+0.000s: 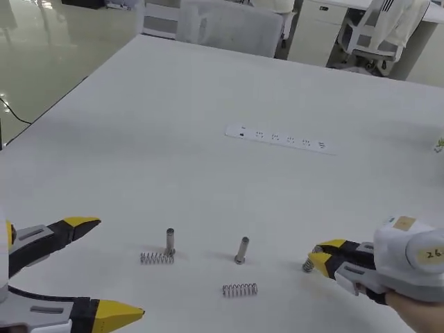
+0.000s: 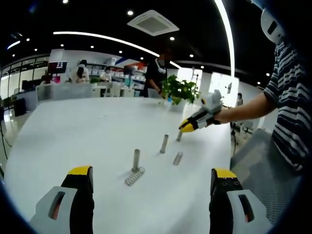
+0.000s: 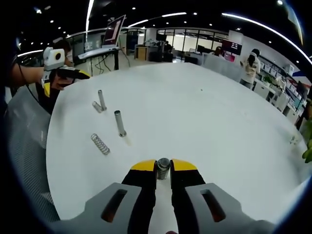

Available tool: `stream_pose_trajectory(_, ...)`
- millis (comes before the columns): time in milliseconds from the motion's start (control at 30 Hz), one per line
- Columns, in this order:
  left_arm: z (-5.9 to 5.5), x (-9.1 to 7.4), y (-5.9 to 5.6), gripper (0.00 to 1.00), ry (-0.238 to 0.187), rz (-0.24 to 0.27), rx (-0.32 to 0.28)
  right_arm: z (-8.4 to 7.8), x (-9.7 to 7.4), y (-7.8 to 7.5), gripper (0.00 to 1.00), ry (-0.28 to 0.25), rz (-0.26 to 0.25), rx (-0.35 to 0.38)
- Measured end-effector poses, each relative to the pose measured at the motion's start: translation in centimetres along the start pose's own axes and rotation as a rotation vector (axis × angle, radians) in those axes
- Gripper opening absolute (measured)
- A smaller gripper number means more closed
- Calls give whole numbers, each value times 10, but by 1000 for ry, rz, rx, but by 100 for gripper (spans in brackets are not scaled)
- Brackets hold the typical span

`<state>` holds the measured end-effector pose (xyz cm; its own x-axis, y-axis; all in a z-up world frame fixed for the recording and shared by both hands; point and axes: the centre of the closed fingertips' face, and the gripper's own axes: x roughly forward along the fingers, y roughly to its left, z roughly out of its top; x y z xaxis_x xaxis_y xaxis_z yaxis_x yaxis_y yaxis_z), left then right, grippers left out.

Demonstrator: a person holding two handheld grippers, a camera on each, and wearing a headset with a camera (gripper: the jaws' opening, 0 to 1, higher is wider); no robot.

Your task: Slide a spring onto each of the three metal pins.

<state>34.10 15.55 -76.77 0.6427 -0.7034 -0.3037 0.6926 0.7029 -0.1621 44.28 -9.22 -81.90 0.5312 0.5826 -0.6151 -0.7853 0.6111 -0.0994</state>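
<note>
Two metal pins stand upright on the white table (image 1: 208,104): the left pin (image 1: 170,241) (image 2: 136,160) (image 3: 102,100) and the middle pin (image 1: 241,250) (image 2: 164,143) (image 3: 119,123). One spring (image 1: 157,258) (image 2: 134,176) lies at the left pin's foot. Another spring (image 1: 240,289) (image 2: 178,158) (image 3: 100,144) lies loose in front of the middle pin. My right gripper (image 1: 318,255) (image 3: 163,165) is shut on a coiled spring (image 1: 308,265) (image 3: 163,168), low to the table. Whether a pin sits inside it is unclear. My left gripper (image 1: 104,270) (image 2: 152,173) is open, left of the pins.
A white power strip (image 1: 281,139) lies mid-table beyond the pins. Office chairs (image 1: 229,28) stand at the far edge. The table's left edge (image 1: 62,97) runs diagonally. A potted plant (image 2: 180,90) sits at the end of the table behind the right gripper.
</note>
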Motion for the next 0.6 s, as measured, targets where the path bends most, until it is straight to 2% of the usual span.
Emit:
stream_pose_trajectory(33,0,0,0,97,1,-1,0,0,0,0,8,-6,-2,0)
stream_pose_trajectory(67,0,0,0,97,0,-2,0,4,0,-1,8,-33,-4,7)
stream_pose_trajectory(333,4,0,0,97,-4,-2,-1,2,-3,1,10,-13,10,20)
stream_pose_trajectory(433,3,0,-3,98,-3,-14,-8,2,-3,4,13,-11,7,20)
stream_pose_trajectory(600,3,1,-5,98,-2,-18,-4,11,-9,4,13,-43,-1,37)
